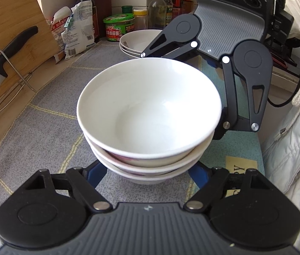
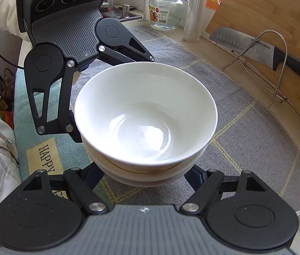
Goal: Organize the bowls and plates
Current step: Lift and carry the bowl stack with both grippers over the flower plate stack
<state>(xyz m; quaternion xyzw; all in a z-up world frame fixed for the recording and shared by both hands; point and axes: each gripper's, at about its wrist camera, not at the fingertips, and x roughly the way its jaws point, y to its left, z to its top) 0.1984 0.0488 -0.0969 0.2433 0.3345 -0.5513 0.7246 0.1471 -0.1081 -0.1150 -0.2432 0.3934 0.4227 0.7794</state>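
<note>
Both black two-finger grippers, left (image 1: pixel 150 173) and right (image 2: pixel 147 175), clasp the nested stack of white ceramic bowls (image 1: pixel 150 114) from opposite sides on the grey woven mat (image 1: pixel 43 123)

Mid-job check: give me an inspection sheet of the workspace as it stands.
Surface: grey checked mat over the counter.
Job's things: stack of white bowls on the mat; shallow dishes stacked behind.
Clutter: cleaver on a wire rack, cutting board, glass jar, sauce bottles.
Grippers: left gripper and right gripper each flank the stack; contact hidden.
Cables: black cable beside the right gripper.
Surroundings: person's pale jacket.
</note>
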